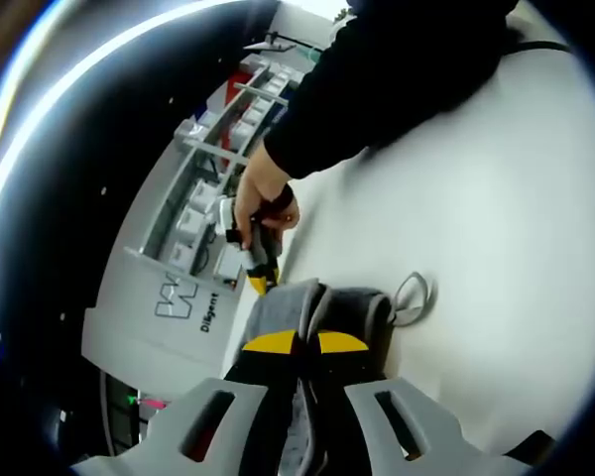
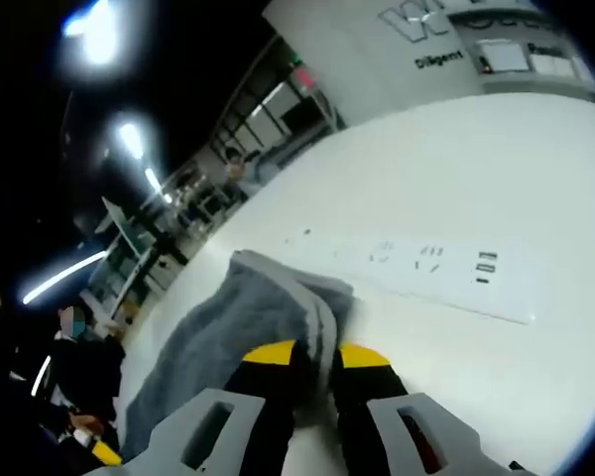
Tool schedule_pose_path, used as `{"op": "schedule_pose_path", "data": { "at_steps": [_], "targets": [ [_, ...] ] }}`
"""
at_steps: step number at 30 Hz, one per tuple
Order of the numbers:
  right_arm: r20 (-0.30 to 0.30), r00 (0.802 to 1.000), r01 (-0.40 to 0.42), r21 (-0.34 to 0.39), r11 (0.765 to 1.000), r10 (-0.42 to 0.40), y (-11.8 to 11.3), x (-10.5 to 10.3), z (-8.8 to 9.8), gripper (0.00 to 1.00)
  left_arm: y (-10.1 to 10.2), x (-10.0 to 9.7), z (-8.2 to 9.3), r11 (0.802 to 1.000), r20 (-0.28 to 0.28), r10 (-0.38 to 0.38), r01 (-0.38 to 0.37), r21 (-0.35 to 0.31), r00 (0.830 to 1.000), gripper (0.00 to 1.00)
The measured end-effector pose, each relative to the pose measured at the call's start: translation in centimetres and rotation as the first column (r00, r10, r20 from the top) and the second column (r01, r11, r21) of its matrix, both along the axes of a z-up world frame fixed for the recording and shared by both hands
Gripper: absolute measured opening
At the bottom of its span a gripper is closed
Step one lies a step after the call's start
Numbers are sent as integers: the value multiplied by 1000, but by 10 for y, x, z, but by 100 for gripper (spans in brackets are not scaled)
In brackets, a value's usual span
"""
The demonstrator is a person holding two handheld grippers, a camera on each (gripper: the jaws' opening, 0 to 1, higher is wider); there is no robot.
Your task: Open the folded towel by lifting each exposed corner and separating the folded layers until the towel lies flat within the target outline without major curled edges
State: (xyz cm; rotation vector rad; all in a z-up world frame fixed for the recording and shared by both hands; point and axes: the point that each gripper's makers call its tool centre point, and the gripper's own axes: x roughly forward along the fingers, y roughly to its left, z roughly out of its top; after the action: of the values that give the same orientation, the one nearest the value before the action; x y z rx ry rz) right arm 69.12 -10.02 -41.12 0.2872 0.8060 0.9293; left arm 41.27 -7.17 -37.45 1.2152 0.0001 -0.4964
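Your left gripper [image 1: 305, 344] sits nearest the lens, its yellow-tipped jaws closed on an edge of the grey towel [image 1: 322, 307], which lies bunched on the white table [image 1: 496, 218]. In the right gripper view, your right gripper [image 2: 316, 357] is likewise pinched on the towel's [image 2: 228, 327] layered edge, cloth held between the jaws, with a white power strip [image 2: 426, 273] just beyond. That same gripper shows in the left gripper view [image 1: 259, 280], held in your hand [image 1: 260, 203] at the towel's far side. Judging by the stacked folds, the towel is not yet flat; layers remain to separate, and I see no target outline.
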Motion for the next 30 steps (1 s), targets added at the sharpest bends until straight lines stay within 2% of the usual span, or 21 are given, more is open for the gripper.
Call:
{"op": "schedule_pose_path", "data": {
  "at_steps": [4, 15, 16, 23, 25, 30],
  "targets": [
    [9, 1000, 3, 12, 1000, -3, -3, 1, 6, 2, 1, -1, 0, 1000, 0, 0, 0, 0, 1000, 5],
    [6, 1000, 15, 49, 999, -16, -1, 3, 17, 0, -1, -3, -3, 1000, -19, -11, 11, -3, 1000, 4],
    [8, 1000, 16, 48, 999, -17, -1, 3, 17, 0, -2, -4, -6, 1000, -39, -13, 13, -13, 999, 4],
    [10, 999, 30, 52, 998, -30, -1, 5, 20, 0, -6, -8, -5, 998, -67, -32, 29, -54, 997, 3],
    [12, 999, 32, 54, 998, -32, 1, 5, 20, 0, -7, -10, -7, 995, -109, -36, 25, -101, 993, 3],
    [23, 999, 34, 30, 999, -35, 3, 8, 20, 0, -5, -9, -3, 993, -101, -44, 33, -114, 994, 3]
  ]
}}
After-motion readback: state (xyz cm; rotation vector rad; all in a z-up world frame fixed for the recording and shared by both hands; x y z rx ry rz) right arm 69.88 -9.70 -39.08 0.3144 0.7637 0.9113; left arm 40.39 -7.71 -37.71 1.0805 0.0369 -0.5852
